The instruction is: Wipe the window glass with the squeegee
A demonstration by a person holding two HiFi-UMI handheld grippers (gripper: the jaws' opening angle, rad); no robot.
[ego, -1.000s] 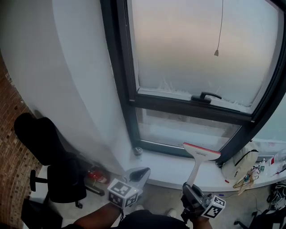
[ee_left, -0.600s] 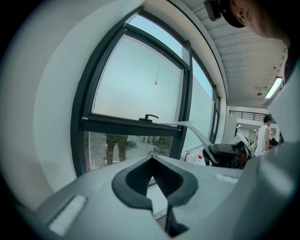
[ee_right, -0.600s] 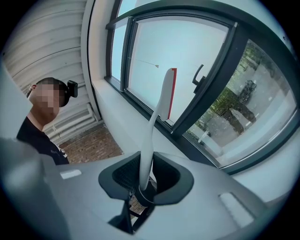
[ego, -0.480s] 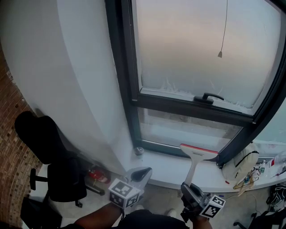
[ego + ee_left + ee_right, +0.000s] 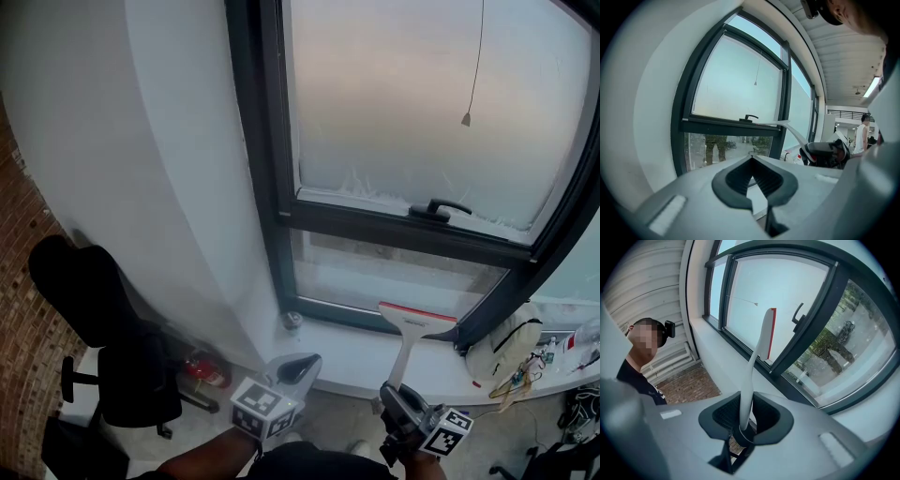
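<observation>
Squeegee (image 5: 417, 322): handle clamped in right gripper (image 5: 397, 405); blade ahead, above gripper, shifted slightly left since a second ago, near lower window glass (image 5: 375, 279). Left gripper (image 5: 292, 367) alongside, closed, empty. Wiping seemingly not begun.

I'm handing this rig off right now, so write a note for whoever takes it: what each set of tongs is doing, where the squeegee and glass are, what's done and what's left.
Right tongs: shut on the squeegee handle, blade up.
Left tongs: shut, empty, held low beside it.
Squeegee: the blade is low, in front of the lower pane near the sill. Can't tell if it touches glass.
Done: nothing obvious. The upper pane looks hazy all over, with no wiped strip.
Left: probably raise the blade to the top and pull down in strokes.
</observation>
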